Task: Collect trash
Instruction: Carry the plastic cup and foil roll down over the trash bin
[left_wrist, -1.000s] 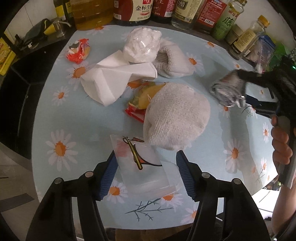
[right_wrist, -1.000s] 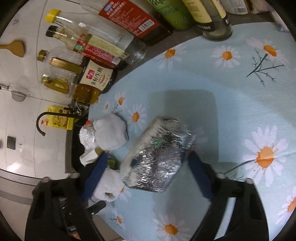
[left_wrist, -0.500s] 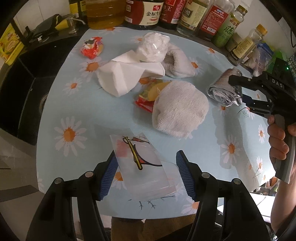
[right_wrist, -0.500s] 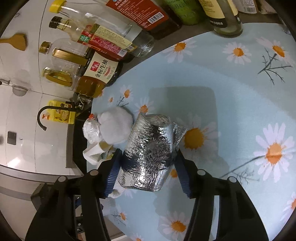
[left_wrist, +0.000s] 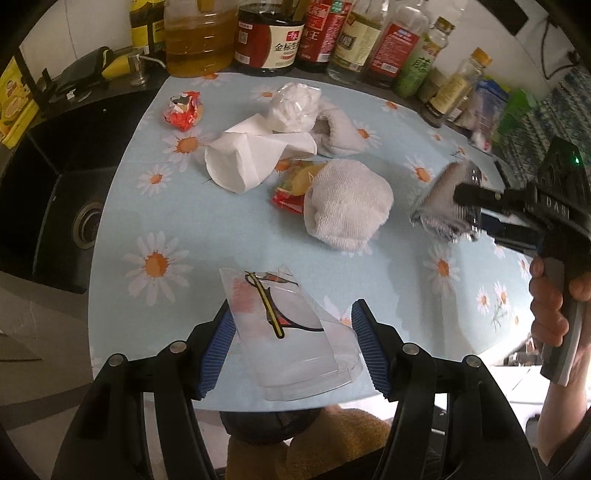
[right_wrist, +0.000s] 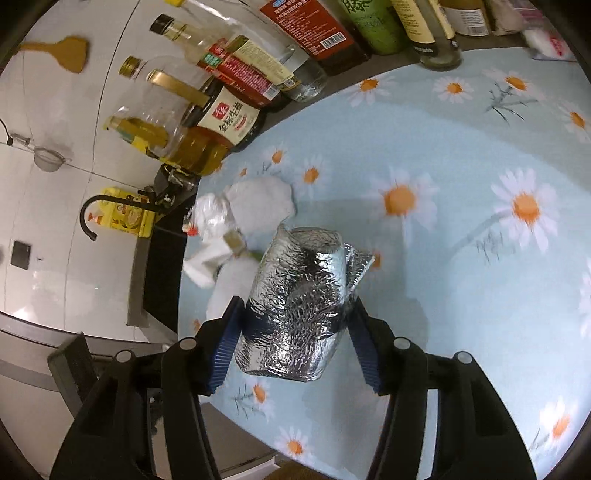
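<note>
"金标生抽" on soy sauce bottle (left_wrist: 270, 37) (red label)

Daisy-print desk (left_wrist: 122, 229) sits beside a black sink (left_wrist: 55, 206), bottles (left_wrist: 269, 33) lined up behind, white tiled wall (right_wrist: 55, 122) with a faucet (right_wrist: 107, 206).

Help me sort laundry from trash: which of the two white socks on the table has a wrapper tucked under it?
The nearer, balled-up sock: a red-and-yellow wrapper pokes out from beneath its left edge. The far sock lies beside the white tissue instead.

Crinkled shiny foil wrapper (right_wrist: 299, 302); clear glossy, probably plastic, packet (left_wrist: 291, 339)
</note>
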